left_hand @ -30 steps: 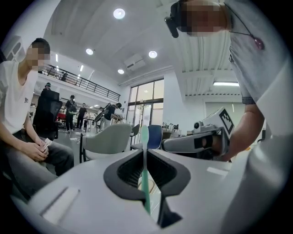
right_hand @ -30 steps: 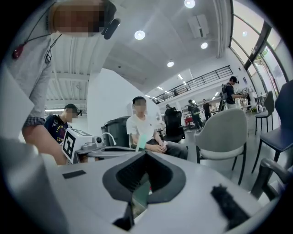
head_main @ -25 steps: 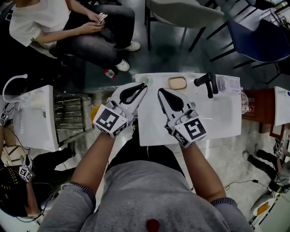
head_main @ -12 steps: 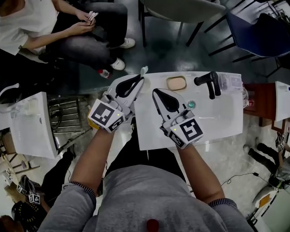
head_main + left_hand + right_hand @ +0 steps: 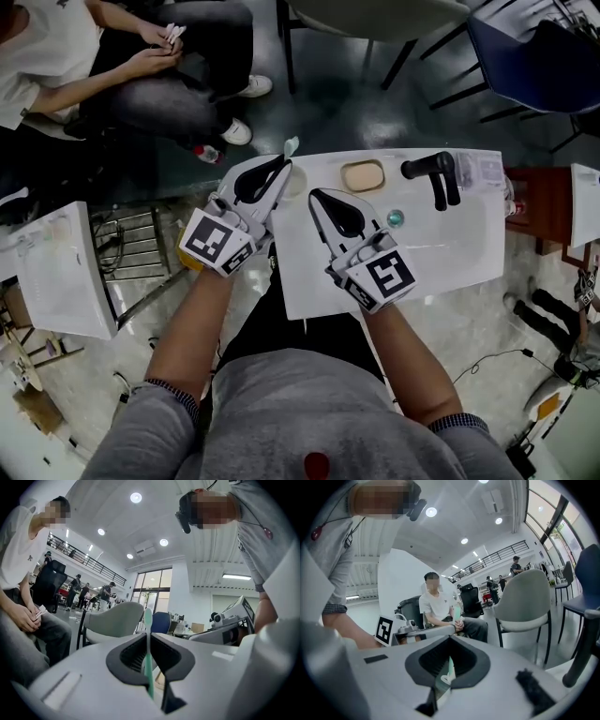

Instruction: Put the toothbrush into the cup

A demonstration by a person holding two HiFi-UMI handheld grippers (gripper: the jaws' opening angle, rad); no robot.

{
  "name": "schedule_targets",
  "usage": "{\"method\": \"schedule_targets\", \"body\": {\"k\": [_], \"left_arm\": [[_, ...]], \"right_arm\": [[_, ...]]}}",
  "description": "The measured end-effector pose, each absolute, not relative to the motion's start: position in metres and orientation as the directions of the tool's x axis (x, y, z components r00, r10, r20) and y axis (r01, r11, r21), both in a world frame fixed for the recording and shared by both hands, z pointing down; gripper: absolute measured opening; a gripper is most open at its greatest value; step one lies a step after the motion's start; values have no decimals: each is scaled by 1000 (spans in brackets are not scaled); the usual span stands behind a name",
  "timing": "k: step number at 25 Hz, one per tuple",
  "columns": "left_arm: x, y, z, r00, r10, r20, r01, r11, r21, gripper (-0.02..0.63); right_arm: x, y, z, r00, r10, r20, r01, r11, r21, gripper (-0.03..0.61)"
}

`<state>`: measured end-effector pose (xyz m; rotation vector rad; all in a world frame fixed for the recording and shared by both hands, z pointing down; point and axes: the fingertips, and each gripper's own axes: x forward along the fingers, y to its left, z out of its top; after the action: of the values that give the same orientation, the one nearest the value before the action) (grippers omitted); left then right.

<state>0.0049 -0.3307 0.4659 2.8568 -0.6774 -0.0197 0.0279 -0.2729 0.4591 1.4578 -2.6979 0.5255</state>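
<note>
My left gripper (image 5: 286,167) is shut on a mint-green toothbrush (image 5: 291,146). Its head sticks out past the jaw tips, over the back left corner of the white sink (image 5: 441,253). In the left gripper view the toothbrush (image 5: 148,639) stands upright, pinched between the pads of the left gripper (image 5: 148,634). My right gripper (image 5: 314,195) hovers over the sink's left part with its tips together. In the right gripper view the toothbrush (image 5: 456,610) head shows beyond the right gripper (image 5: 450,638). Something clear shows through the slit below those tips. I cannot make out the cup for sure.
A black faucet (image 5: 431,171), a beige soap bar (image 5: 364,175) and a drain (image 5: 396,217) are on the sink. A seated person (image 5: 141,66) is beyond the sink at the back left, with chairs (image 5: 375,19) behind. Another white sink (image 5: 56,272) stands to the left.
Both grippers have sunk toward the sink. The left one has carried the toothbrush a little to the right, over the sink's corner. The grip on the toothbrush is unchanged.
</note>
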Motion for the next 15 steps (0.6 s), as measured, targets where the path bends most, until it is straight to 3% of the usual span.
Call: {"method": "schedule_targets", "body": {"k": [15], "left_arm": [[8,-341,504,895,-440,71,-445,-875,192,32]], "right_arm": [[24,-287,495,-571,-791,218,-807,494,-322,14]]}}
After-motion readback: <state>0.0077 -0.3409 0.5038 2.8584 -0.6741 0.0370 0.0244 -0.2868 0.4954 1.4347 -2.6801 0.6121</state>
